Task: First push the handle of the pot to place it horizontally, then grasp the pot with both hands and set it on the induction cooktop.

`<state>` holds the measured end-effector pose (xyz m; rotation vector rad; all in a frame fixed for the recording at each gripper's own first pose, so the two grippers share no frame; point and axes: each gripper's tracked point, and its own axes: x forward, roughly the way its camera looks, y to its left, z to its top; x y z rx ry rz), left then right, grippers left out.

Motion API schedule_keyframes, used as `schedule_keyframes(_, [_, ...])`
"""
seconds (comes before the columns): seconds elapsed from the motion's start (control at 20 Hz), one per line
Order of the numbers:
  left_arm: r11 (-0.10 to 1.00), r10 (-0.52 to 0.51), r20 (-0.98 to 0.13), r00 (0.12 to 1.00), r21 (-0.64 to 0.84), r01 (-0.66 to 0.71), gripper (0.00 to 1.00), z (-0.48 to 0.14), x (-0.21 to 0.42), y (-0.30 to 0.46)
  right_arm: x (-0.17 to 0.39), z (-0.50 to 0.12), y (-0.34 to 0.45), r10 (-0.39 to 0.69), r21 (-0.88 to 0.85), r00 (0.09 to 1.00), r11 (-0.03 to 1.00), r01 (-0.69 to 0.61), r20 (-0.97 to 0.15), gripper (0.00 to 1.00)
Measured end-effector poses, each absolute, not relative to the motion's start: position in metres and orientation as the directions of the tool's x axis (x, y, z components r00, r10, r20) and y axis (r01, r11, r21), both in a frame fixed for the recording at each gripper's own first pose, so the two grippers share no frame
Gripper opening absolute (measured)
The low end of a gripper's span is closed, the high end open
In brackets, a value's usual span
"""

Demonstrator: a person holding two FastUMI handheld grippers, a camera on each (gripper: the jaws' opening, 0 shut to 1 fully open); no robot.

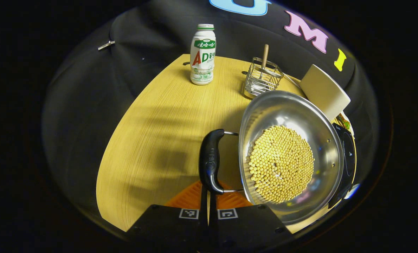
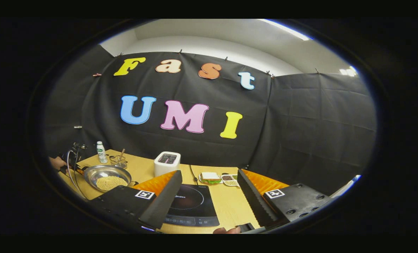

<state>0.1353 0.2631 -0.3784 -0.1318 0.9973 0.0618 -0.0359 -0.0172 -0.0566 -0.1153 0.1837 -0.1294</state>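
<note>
The shallow round stainless-steel pot (image 1: pixel 293 154), its bottom covered with a bed of pale yellow beans (image 1: pixel 281 164), sits on the light wooden counter (image 1: pixel 159 140), and its black plastic loop handle (image 1: pixel 210 161) lies just ahead of the left gripper (image 1: pixel 208 196), whose fingers are drawn together until only a thin slit shows between them, with their tips right at the near end of that handle; whether they touch it I cannot tell, and they do not clasp it. The bowl itself spreads off to the right of those fingers, its far rim beside the flat black induction cooktop (image 1: pixel 347 158). From the right gripper view the pot (image 2: pixel 107 177) lies far off to the left of the right gripper (image 2: pixel 209 196), whose fingers stand wide apart and hold nothing, the induction cooktop (image 2: pixel 191 203) lying directly between and below them. The risk I see is a push at the handle that comes too sharp or off-centre: the smooth pot could skid or spin too far, the beans could slosh over the low rim, or the rim could knock the wire basket (image 1: pixel 263 79) with its wooden stick just beyond it. A white plastic drink bottle (image 1: pixel 203 56) stands farther ahead, left of the fingers.
</note>
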Motion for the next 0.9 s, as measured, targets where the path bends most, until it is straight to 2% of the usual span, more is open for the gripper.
schedule_keyframes(0.25, [0.992, 0.001, -0.823, 0.568, -0.071, -0.105, 0.05, -0.372, 0.143, 0.265, -0.045, -0.058, -0.014, -0.135, -0.136, 0.976, 0.984, 0.112, -0.173, 0.96])
schedule_keyframes(0.45, [0.989, 0.068, -0.760, 0.646, -0.032, -0.142, 0.05, -0.349, 0.127, 0.281, -0.041, -0.062, -0.004, -0.104, -0.107, 0.974, 0.991, 0.083, -0.202, 0.99])
schedule_keyframes(0.5, [0.989, 0.080, -0.737, 0.671, -0.023, -0.143, 0.05, -0.340, 0.121, 0.286, -0.038, -0.064, 0.000, -0.092, -0.103, 0.974, 0.992, 0.072, -0.209, 0.96])
schedule_keyframes(0.65, [0.987, 0.112, -0.676, 0.728, -0.012, -0.163, 0.07, -0.314, 0.099, 0.296, -0.031, -0.075, 0.015, -0.053, -0.082, 0.970, 0.996, 0.035, -0.239, 0.96])
schedule_keyframes(0.7, [0.984, 0.119, -0.656, 0.746, -0.021, -0.175, 0.10, -0.304, 0.092, 0.299, -0.029, -0.079, 0.021, -0.037, -0.071, 0.968, 0.997, 0.020, -0.249, 0.96])
schedule_keyframes(0.8, [0.981, 0.091, -0.604, 0.792, -0.083, -0.176, 0.32, -0.284, 0.081, 0.294, -0.021, -0.085, 0.033, -0.008, -0.062, 0.965, 0.998, -0.009, -0.261, 0.98])
schedule_keyframes(0.9, [0.974, 0.008, -0.531, 0.848, -0.186, -0.125, 0.56, -0.258, 0.072, 0.277, -0.012, -0.089, 0.044, 0.020, -0.056, 0.964, 0.998, -0.036, -0.267, 0.98])
